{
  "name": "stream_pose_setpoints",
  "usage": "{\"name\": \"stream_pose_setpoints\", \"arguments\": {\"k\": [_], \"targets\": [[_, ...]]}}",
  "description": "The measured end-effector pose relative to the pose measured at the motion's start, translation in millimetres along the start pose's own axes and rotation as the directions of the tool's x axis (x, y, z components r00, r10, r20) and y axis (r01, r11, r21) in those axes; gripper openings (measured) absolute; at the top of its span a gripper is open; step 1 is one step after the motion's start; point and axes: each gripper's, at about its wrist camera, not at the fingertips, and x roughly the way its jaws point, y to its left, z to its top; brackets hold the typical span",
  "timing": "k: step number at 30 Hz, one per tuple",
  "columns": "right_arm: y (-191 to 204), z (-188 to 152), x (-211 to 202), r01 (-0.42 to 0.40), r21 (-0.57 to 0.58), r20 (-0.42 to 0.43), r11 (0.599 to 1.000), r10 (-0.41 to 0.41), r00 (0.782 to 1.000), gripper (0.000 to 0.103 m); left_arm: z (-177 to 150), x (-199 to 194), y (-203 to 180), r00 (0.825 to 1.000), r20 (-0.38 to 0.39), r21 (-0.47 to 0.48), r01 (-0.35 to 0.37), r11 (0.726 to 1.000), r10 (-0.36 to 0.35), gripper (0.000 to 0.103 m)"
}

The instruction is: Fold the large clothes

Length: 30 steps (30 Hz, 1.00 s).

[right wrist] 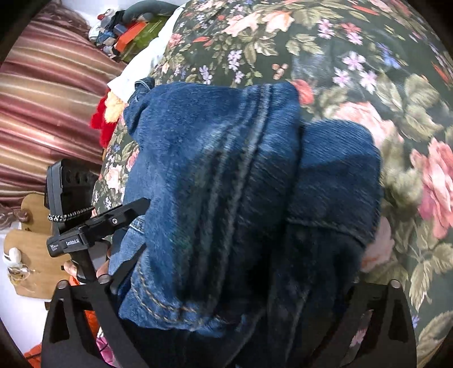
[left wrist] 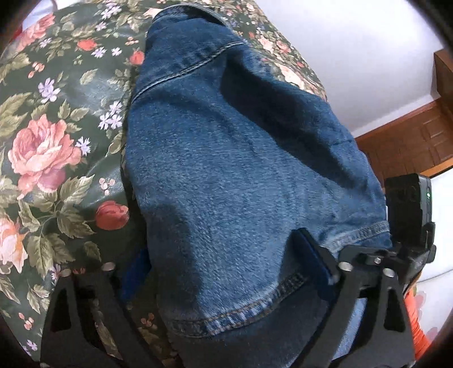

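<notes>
Blue jeans (left wrist: 226, 158), folded over and bunched, lying on a flowered bedspread (left wrist: 51, 119), stitched hem nearest the left camera, double seam running down the middle in the right view (right wrist: 226, 184). Left claw (left wrist: 226, 271) spread wide over the hem end, denim filling the gap between its black fingers (left wrist: 314, 254); whether the pads press on the cloth cannot be told. Right claw (right wrist: 226, 286) likewise spread wide, denim heaped between its fingers, grip also impossible to tell. Beyond the bed: striped curtain (right wrist: 42, 93), clutter of small things (right wrist: 121, 25), wooden furniture (left wrist: 407, 138), white wall (left wrist: 354, 51).
</notes>
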Motion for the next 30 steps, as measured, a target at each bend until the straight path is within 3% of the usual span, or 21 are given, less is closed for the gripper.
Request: {"name": "stream_pose_setpoints", "arguments": {"k": [1,5,10,19,30], "targets": [[-0.4,0.3,0.6,-0.014,0.007,-0.004,1.000,0.014,1.000,0.084,0.0,-1.3,-3.3,1.000,0.001,0.012,-0.007,1.000,0.007,0.086],[-0.6,-3.5,-2.3,-0.031,0.034,0.005,0.999,0.030,1.000,0.071,1.5,-13.6,-18.2,1.000,0.018,0.058,-0.021,0.998,0.020,0.069],[16.5,-9.7,-16.2,-0.004,0.000,0.049,1.000,0.004,0.999,0.055,1.9,-38.5,-34.9,0.998,0.052,0.131,-0.029,0.991,0.022,0.059],[71.3,-24.7,-63.3,0.064,-0.087,0.154,0.994,-0.050,0.987,0.050,-4.9,-112.5,-66.0,0.988,0.157,0.215,-0.032,0.976,-0.002,0.053],[158.8,-29.2,-102.9,0.048,-0.164,0.255,0.985,-0.005,0.967,0.049,-7.3,-211.8,-58.7,0.958,0.286,0.234,-0.088,0.968,0.018,0.053]]}}
